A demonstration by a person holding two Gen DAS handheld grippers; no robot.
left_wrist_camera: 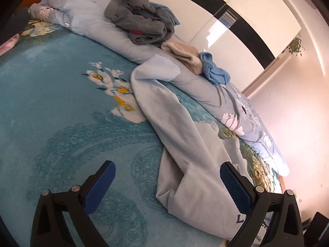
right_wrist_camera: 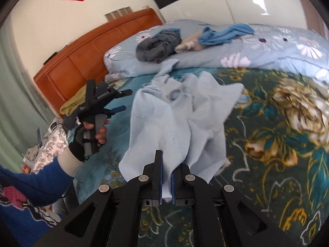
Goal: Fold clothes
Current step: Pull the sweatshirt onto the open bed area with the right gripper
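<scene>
While the right gripper (right_wrist_camera: 166,177) clamps the pale blue garment (right_wrist_camera: 176,115) above the bed (right_wrist_camera: 267,144), the left gripper (left_wrist_camera: 167,177) hangs beside that garment, jaws apart, empty.

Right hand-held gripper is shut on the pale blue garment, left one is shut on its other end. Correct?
Not quite. The left hand-held gripper is open and holds nothing, as the left wrist view shows. The rest stands: the right hand-held gripper is shut on the pale blue garment.

Pinching the light blue cloth

The right gripper (right_wrist_camera: 166,177) squeezes the light blue cloth (right_wrist_camera: 164,119) above the flowery bed cover (right_wrist_camera: 277,144).
</scene>
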